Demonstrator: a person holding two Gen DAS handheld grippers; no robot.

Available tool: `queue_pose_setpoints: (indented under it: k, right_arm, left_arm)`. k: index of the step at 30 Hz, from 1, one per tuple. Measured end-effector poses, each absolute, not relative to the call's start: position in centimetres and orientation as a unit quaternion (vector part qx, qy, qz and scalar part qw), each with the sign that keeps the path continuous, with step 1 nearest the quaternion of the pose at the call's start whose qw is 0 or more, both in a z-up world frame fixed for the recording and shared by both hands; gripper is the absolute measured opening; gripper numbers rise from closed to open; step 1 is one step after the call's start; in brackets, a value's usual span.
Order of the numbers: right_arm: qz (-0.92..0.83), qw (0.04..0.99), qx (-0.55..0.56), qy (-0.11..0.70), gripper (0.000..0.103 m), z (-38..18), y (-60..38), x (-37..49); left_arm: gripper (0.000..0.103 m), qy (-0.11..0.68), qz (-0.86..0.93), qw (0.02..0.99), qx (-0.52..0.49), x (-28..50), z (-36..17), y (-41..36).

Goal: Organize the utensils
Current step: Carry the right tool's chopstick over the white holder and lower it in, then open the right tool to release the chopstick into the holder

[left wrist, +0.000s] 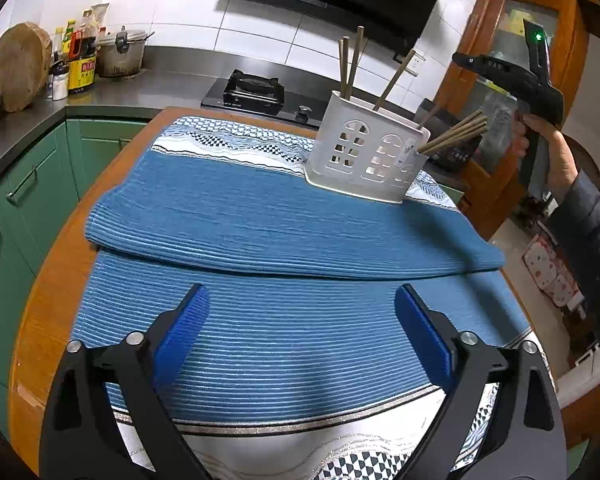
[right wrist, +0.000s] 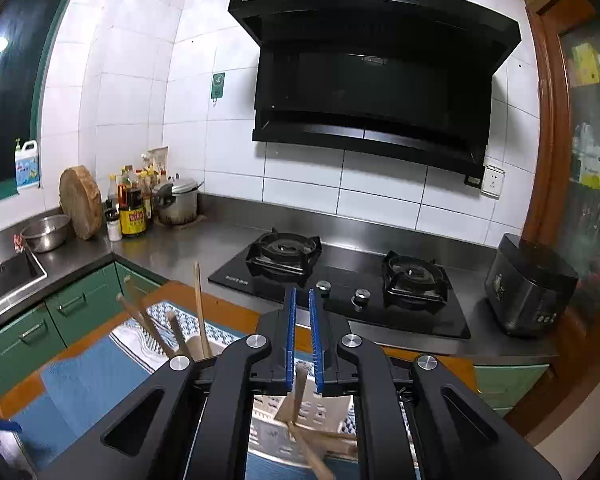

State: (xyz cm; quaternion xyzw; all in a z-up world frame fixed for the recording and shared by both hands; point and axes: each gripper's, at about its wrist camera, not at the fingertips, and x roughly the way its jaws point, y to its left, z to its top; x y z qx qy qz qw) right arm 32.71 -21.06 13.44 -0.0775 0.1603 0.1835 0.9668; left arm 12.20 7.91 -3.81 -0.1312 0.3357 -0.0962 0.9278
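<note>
We see the left gripper hovering low over the blue cloth, its blue-padded jaws spread wide with nothing between them. The white utensil holder stands at the cloth's far right on the wooden table, with chopsticks leaning out of both ends (some upright, some splayed rightward). The right gripper is raised above the holder, its jaws nearly closed and empty, a person's hand gripping its handle

Left wrist view looks low across the blue mat; right looks over it toward the stove — both share the white holder.
</note>
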Motion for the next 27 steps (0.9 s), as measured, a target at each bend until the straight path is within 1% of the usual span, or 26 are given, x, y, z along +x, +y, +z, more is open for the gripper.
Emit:
queue_pose_setpoints:
  k: [1,3,8,10,12,16,18,19,21,22,24,26,27]
  right_arm:
    - [0.182,0.966,-0.08,0.163,0.007,13.3,-21.2,32.4]
    - [0.182,0.966,-0.079,0.164,0.011,13.2,-21.5,32.0]
    - [0.191,0.965,-0.066,0.168,0.024,13.5,-22.9,28.7]
    - [0.194,0.963,-0.059,0.175,0.031,13.2,-23.4,26.9]
    - [0.196,0.962,-0.056,0.183,0.033,12.9,-23.9,25.4]
    - [0.196,0.957,-0.05,0.207,0.044,10.9,-24.8,21.3]
    - [0.195,0.955,-0.045,0.22,0.045,9.9,-25.2,19.5]
    - [0.197,0.953,-0.035,0.226,0.047,9.2,-25.6,18.3]
    - [0.204,0.95,-0.015,0.237,0.059,8.1,-26.3,16.6]
    - [0.203,0.949,-0.01,0.242,0.064,7.4,-26.5,15.5]
    - [0.193,0.951,-0.015,0.242,0.065,6.3,-26.8,13.7]
    - [0.185,0.951,-0.014,0.248,0.072,5.1,-27.1,11.8]
    - [0.183,0.951,-0.011,0.25,0.072,4.8,-27.2,11.2]
  left_arm:
    - [0.095,0.335,-0.096,0.928,-0.129,12.2,-3.7,7.8]
    - [0.096,0.333,-0.096,0.93,-0.122,12.1,-3.5,7.3]
    - [0.098,0.323,-0.097,0.935,-0.105,11.7,-2.7,6.3]
    - [0.098,0.318,-0.097,0.937,-0.103,11.4,-2.4,5.9]
    - [0.098,0.316,-0.099,0.938,-0.099,11.2,-2.1,5.5]
    - [0.098,0.312,-0.094,0.941,-0.089,10.4,-1.7,4.4]
    - [0.098,0.308,-0.089,0.943,-0.089,10.0,-1.4,3.9]
    - [0.098,0.307,-0.089,0.943,-0.089,9.8,-1.3,3.7]
    - [0.098,0.303,-0.087,0.945,-0.085,9.4,-1.0,3.1]
    - [0.098,0.302,-0.084,0.946,-0.082,9.2,-0.9,2.9]
    - [0.098,0.3,-0.08,0.948,-0.073,8.7,-0.7,2.2]
    - [0.098,0.294,-0.078,0.95,-0.068,8.1,-0.5,1.8]
    - [0.098,0.292,-0.078,0.951,-0.067,8.0,-0.4,1.5]
